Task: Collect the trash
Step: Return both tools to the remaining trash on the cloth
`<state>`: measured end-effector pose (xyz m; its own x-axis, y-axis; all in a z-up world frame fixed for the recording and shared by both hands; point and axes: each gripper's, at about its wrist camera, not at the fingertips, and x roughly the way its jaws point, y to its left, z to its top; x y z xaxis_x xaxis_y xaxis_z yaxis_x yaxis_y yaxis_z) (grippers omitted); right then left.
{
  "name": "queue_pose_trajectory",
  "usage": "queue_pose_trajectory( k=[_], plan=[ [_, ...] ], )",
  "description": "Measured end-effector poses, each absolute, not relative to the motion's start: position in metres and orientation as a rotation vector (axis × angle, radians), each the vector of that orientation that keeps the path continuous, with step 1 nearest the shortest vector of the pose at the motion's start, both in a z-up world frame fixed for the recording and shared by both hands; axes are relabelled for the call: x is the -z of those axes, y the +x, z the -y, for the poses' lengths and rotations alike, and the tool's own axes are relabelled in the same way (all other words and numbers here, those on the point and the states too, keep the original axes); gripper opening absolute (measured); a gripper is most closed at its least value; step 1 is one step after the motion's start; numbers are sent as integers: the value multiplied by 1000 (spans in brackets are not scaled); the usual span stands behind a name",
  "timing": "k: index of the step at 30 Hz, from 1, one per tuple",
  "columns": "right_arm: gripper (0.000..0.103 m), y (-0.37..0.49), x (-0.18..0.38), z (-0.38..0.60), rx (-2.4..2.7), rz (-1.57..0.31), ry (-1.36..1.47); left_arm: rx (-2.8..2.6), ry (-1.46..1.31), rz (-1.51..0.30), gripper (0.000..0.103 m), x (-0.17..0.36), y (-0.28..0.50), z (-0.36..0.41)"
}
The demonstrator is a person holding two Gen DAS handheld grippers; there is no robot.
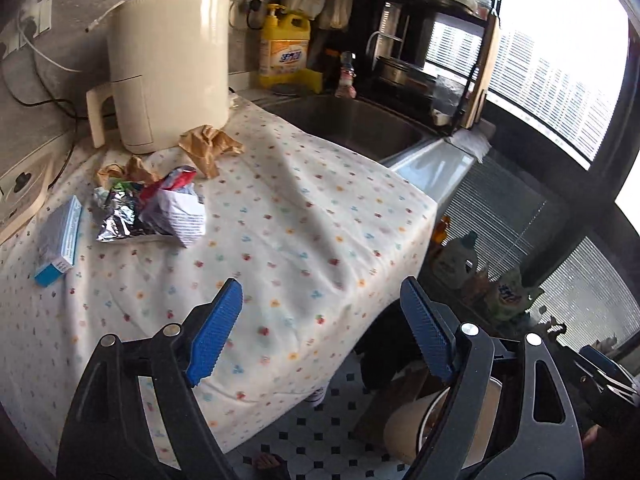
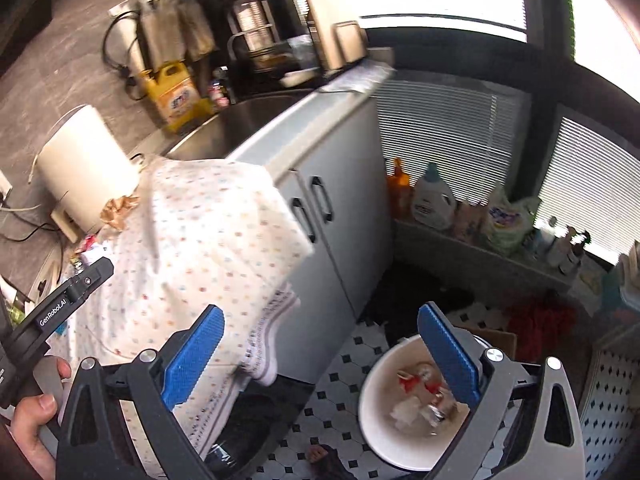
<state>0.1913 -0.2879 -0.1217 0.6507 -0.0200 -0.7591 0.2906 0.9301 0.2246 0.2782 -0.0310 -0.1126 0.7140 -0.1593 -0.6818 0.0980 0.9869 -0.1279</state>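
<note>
Trash lies at the far left of the dotted tablecloth [image 1: 280, 216]: a pile of foil and printed wrappers [image 1: 150, 208], crumpled brown paper [image 1: 210, 144], and a blue and white box [image 1: 60, 240]. My left gripper [image 1: 322, 332] is open and empty, above the cloth's near edge. My right gripper [image 2: 320, 356] is open and empty, low over the floor beside the counter. A white bin [image 2: 400, 412] on the floor holds several wrappers [image 2: 420, 396]; it also shows in the left wrist view [image 1: 404, 432].
A cream appliance [image 1: 172, 68] stands behind the trash, next to a yellow detergent bottle [image 1: 284, 46] and a steel sink [image 1: 352, 120]. A dish rack [image 1: 432, 56] stands behind the sink. Grey cabinet doors [image 2: 320, 240] face the tiled floor [image 2: 352, 364]. Bottles [image 2: 432, 200] line a low shelf.
</note>
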Motion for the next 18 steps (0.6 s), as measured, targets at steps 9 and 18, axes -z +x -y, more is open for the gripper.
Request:
queue_pose_trajectory(
  k=[9, 18],
  plan=[
    [95, 230, 114, 203, 121, -814, 321, 90, -125, -720, 81, 103, 299, -56],
    [95, 253, 98, 135, 58, -798, 250, 23, -207, -690, 80, 99, 314, -129]
  ],
)
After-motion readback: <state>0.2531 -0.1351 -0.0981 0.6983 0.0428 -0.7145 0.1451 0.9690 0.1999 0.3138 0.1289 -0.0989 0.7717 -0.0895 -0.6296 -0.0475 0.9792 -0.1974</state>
